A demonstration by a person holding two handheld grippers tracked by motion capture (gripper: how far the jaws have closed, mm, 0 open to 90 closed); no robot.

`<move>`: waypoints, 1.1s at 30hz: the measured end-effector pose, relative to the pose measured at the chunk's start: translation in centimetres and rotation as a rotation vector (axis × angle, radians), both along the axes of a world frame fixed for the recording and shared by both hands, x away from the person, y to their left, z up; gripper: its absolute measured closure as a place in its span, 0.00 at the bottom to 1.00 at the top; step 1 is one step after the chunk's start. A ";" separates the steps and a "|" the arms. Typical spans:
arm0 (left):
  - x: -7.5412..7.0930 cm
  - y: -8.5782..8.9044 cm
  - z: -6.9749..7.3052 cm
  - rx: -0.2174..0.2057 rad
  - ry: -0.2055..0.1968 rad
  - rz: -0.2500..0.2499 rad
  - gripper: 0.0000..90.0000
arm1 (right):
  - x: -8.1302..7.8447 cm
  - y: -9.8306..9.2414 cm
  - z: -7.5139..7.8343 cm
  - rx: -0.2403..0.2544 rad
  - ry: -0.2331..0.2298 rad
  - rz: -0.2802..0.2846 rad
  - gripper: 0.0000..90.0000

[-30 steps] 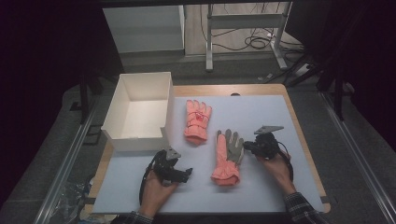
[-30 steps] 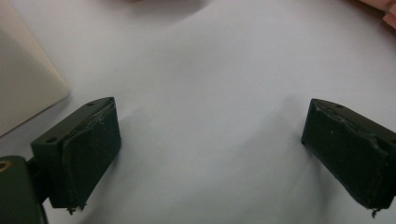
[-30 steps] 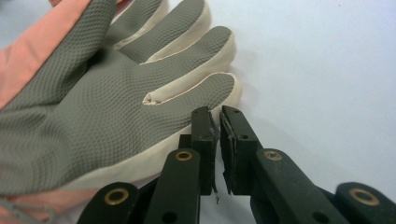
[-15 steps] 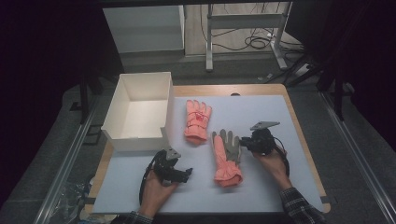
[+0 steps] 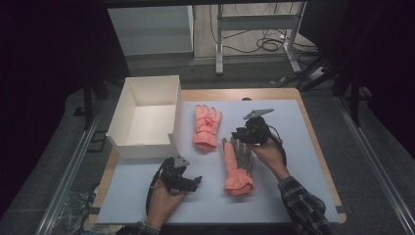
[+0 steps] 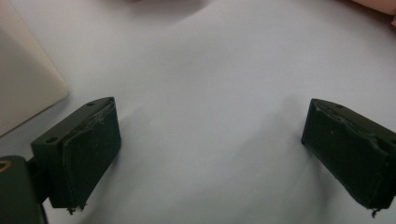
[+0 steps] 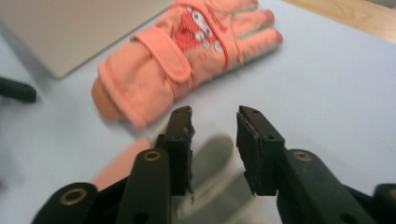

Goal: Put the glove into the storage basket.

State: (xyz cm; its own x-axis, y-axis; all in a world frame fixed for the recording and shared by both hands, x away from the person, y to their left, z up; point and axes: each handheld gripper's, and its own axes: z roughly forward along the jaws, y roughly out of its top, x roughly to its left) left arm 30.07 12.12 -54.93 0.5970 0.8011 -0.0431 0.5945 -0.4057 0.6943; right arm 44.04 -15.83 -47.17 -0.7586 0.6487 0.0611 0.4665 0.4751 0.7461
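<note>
The counter (image 5: pixel 293 196) had a pale sheet on it. At its left far corner sat a white open box (image 5: pixel 147 115) with nothing inside. Beside the box lay 1 pink glove (image 5: pixel 206 126) with its back up and a strap across the wrist. A 2nd glove (image 5: pixel 237 164) lay near it, closer to the person, palm up, with a grey palm and a pink cuff.

The right tongs (image 5: pixel 241 135) hung just over the grey fingers of that 2nd glove. Their jaws had just been opening and stood a little apart, with nothing pinched between them. The left tongs (image 5: pixel 193 183) rested low by the person, jaws wide apart and empty.

The gloves looked soft, puffy and light. I think they would bend and flop when lifted, and would not break or slip much. The thick cuff or the padded palm looked like the best place to pinch, since 1 thin finger might let the rest dangle.
</note>
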 end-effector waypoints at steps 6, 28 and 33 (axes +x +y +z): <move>0.0 0.0 0.0 -0.001 0.000 0.000 0.05 | 1.8 2.6 0.3 -0.015 0.003 0.013 0.64; 0.0 0.0 0.0 -0.004 -0.001 0.001 0.05 | 7.6 9.9 -2.1 -0.083 0.050 0.042 0.46; 0.0 0.0 0.0 -0.004 -0.001 0.001 0.05 | 8.6 10.6 -3.2 -0.138 0.095 0.050 0.52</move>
